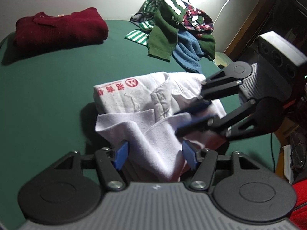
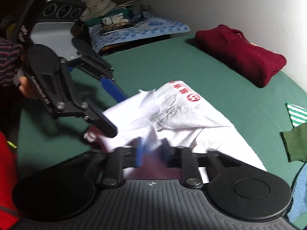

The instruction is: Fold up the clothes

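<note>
The left gripper (image 1: 154, 156) stands with its jaws spread, a fold of the white shirt (image 1: 153, 113) lying loosely between the blue pads (image 1: 120, 155) without being pinched. The right gripper (image 2: 151, 151) has its jaws clenched on the shirt's near edge, the cloth bunched up and blurred between them. The shirt lies half folded in the middle of the green worktop (image 1: 57, 88), its red printed logo (image 1: 132, 82) turned up on the far fold. Farther back to the left, a dark red sweater (image 1: 61, 28) sits folded and well apart from the shirt. At the far right edge, a heap of unfolded clothes (image 1: 176, 26), green, striped, plaid and blue, is piled against the wall.
</note>
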`<state>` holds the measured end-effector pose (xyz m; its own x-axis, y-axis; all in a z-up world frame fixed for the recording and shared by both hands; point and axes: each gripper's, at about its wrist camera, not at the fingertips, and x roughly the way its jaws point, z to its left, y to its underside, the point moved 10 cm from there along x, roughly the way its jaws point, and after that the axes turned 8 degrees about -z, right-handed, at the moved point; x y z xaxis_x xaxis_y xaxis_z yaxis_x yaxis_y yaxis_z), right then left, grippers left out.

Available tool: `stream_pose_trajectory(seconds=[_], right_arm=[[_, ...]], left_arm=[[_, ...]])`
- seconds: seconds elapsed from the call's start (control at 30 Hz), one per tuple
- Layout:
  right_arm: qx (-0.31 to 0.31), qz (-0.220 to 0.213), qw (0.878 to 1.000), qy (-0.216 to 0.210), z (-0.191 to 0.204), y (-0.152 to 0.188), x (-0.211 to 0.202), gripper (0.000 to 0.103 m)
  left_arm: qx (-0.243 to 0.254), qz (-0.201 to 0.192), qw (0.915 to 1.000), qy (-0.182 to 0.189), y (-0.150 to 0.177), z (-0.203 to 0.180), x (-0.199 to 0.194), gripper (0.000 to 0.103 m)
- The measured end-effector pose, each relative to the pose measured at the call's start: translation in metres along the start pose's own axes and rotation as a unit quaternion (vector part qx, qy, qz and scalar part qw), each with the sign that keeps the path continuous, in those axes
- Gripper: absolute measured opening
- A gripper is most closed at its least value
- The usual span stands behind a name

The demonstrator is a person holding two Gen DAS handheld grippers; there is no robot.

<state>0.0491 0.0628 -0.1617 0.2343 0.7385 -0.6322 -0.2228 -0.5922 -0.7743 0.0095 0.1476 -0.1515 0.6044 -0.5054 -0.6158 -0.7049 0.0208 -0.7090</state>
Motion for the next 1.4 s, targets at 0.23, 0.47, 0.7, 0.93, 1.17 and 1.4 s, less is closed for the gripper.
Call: stream_pose_trajectory(seconds=[0.23, 0.47, 0.7, 0.93, 1.17, 1.4], right_arm=[[-0.009, -0.027, 0.999, -0.017, 0.019, -0.002, -0.035, 0.005], [-0.014, -0.045, 0.999, -0.003, 0.023, 0.003, -0.039, 0.005], [-0.033, -0.068, 0.997, -0.025, 0.034, -0.014, -0.055, 0.005], [-0.055, -0.056, 0.996, -0.041, 0.040, -0.014, -0.053, 0.005], [-0.117, -0.042, 0.991, -0.042, 0.050, -0.013, -0.044, 0.005], [-0.168, -0.018, 0.984, -0.061, 0.050, -0.017, -0.045, 0.005]], left_arm=[[0.030, -0.008, 0.9993, 0.021, -0.003, -0.020, -0.010, 0.066], [0.106, 0.017, 0.9942, 0.008, 0.012, -0.040, 0.003, 0.044], [0.168, 0.012, 0.9856, -0.012, 0.010, -0.046, -0.015, 0.061], [0.272, 0.009, 0.9623, 0.001, -0.009, -0.071, -0.036, 0.069], [0.366, 0.050, 0.9274, 0.058, -0.012, -0.102, -0.014, 0.071], [0.404, 0.114, 0.9003, 0.115, -0.010, -0.107, 0.005, 0.072]])
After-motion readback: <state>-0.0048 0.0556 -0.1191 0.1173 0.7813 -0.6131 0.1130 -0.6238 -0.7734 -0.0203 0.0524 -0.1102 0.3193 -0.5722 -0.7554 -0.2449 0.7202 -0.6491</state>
